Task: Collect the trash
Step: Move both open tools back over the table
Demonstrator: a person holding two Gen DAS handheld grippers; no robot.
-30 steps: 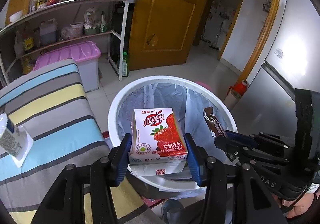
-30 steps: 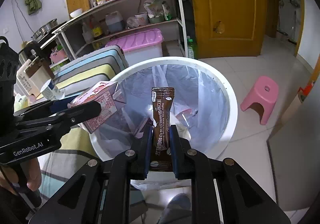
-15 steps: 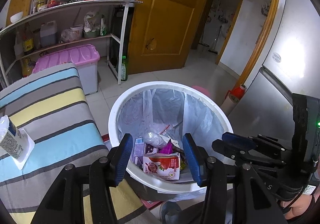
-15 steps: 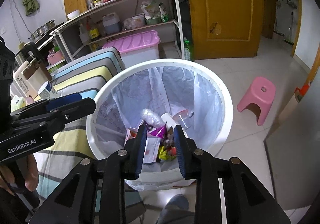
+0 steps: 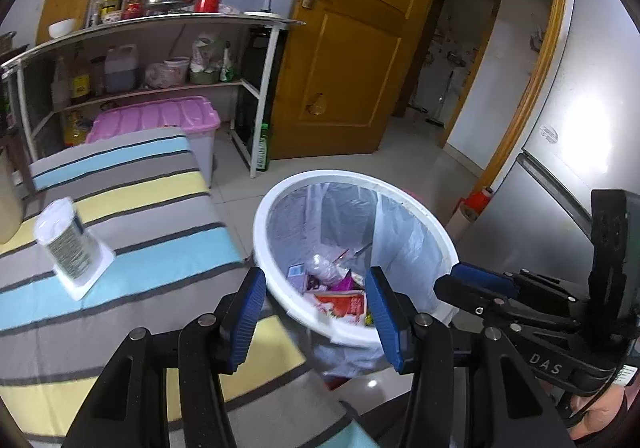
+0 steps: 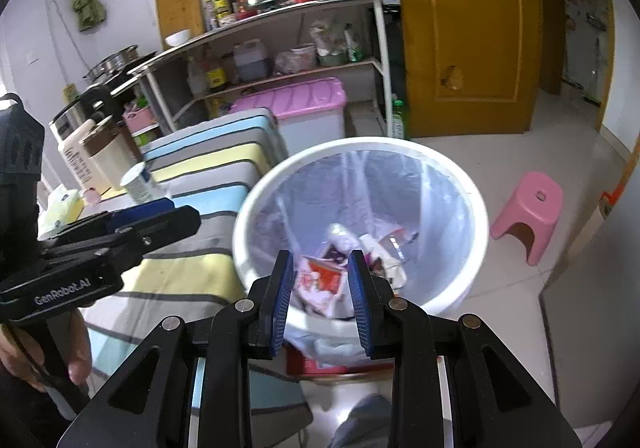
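Left wrist view. Your left gripper [image 5: 316, 312]: jaws spread wide, nothing between the pads, poised above the near rim of the bin [image 5: 280, 204]. Bin: white, round, clear liner, standing on the tiled floor just beside the right edge of the striped table [image 5: 120, 208]. Trash [image 5: 334, 284]: in the bottom of the bin, a red-and-white carton among wrappers and crumpled plastic; single pieces are hard to tell apart through blur. Cup [image 5: 70, 244]: on the table well left of the bin, tilted, on a white square; whether it rests on the square or is joined to it, you cannot tell. Your right gripper [image 5: 476, 284]: enters from the right, its tip over the bin's right rim. Open floor lies beyond the bin toward the door [image 5: 344, 48].

Right wrist view. Your right gripper [image 6: 320, 288]: jaws parted, holding nothing, over the bin's [image 6: 476, 208] near rim with the trash [image 6: 324, 280] seen between the pads. Your left gripper [image 6: 160, 214]: reaches in from the left, over the table [image 6: 216, 164] edge, short of the bin's left rim. Cup [image 6: 140, 182]: on the table behind that gripper. Stool [image 6: 532, 208]: pink, on the floor right of the bin, apart from it, with bare tile between.
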